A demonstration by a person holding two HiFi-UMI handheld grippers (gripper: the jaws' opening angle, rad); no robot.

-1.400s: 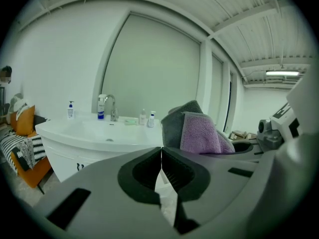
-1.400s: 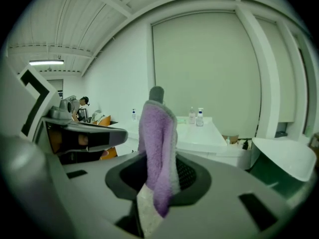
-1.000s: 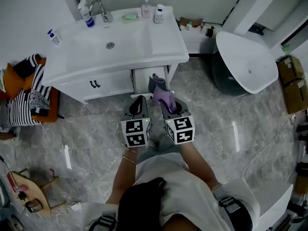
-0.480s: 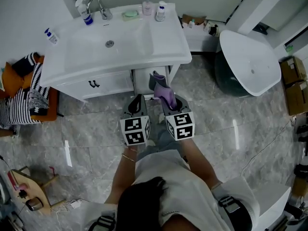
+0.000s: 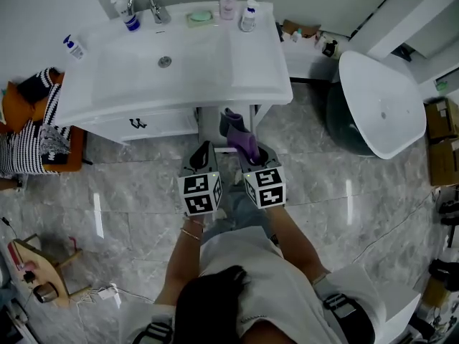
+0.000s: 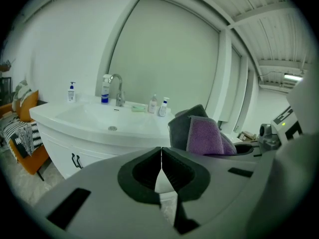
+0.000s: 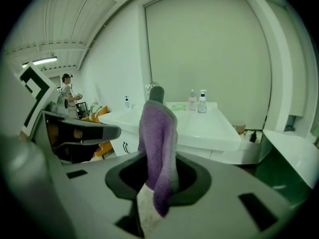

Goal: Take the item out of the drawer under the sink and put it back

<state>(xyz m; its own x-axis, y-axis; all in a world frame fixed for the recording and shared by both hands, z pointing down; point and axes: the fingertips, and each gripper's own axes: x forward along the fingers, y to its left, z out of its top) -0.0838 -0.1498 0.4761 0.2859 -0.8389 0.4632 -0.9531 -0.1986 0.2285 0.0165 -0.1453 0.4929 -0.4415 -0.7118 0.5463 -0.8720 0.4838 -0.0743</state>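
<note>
Ahead of me a curved chrome tap (image 5: 149,2) stood with a white spray bottle with a blue collar (image 5: 124,9) just to its left, and farther left a small white bottle with a blue label (image 5: 72,46) stood alone. Right of the tap lay a pale green soap dish (image 5: 201,16), then a pinkish pump bottle (image 5: 228,6) and a white bottle with a blue cap (image 5: 249,16), near each other. To my right sat a white oval bathtub with a dark outer shell (image 5: 380,84), with brown cardboard boxes (image 5: 441,124) beyond it. To my left was an orange chair (image 5: 14,110) draped with a black-and-white striped cloth (image 5: 32,145). Grey marble floor tiles (image 5: 344,192) lay underfoot, and a round wooden stool (image 5: 39,274) stood behind on the left.
</note>
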